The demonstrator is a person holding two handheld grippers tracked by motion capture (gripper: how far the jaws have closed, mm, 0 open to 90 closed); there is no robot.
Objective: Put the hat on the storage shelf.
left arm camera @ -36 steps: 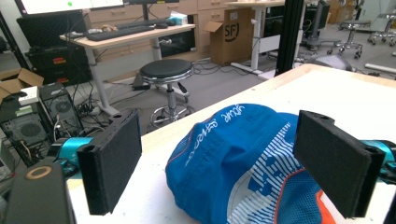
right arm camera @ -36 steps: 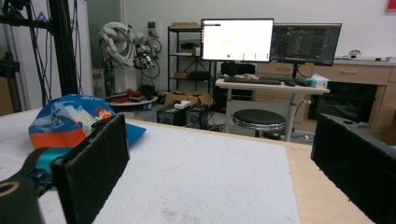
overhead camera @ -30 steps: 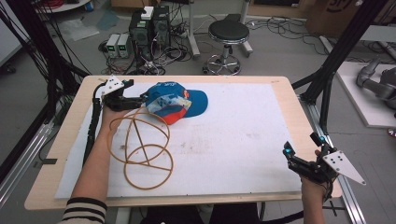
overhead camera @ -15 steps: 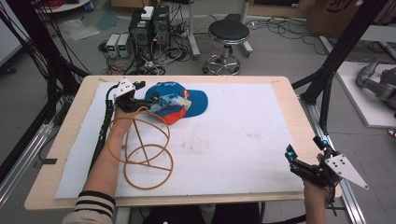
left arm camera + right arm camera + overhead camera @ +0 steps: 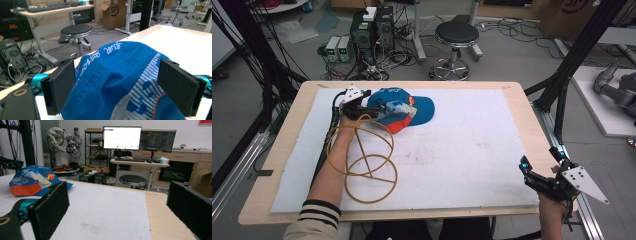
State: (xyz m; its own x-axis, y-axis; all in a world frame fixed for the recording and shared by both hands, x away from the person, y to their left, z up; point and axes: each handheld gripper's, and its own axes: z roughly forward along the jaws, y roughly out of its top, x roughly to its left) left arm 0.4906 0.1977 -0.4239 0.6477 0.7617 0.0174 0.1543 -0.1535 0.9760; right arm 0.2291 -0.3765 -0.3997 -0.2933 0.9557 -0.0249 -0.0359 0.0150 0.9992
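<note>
A blue cap (image 5: 399, 110) with an orange panel and white lettering lies at the back left of the white mat (image 5: 462, 150). My left gripper (image 5: 371, 106) is at the cap's left side, open, with its jaws on either side of the blue crown (image 5: 120, 82); the pads (image 5: 62, 87) look close to the cloth. My right gripper (image 5: 541, 169) hovers open at the table's front right corner with nothing between its jaws. From there the cap (image 5: 35, 183) lies far off at the left.
A tan wire hoop frame (image 5: 362, 157) rests on the mat around the left forearm. The wooden table edge (image 5: 532, 115) borders the mat. Behind the table stand a black stool (image 5: 456, 37), power supplies (image 5: 339, 47) and cables. A black frame post (image 5: 562, 85) rises at right.
My left gripper has moved right along the back of the mat until its jaws straddle the cap. My right gripper has drifted slightly toward the front right corner.
</note>
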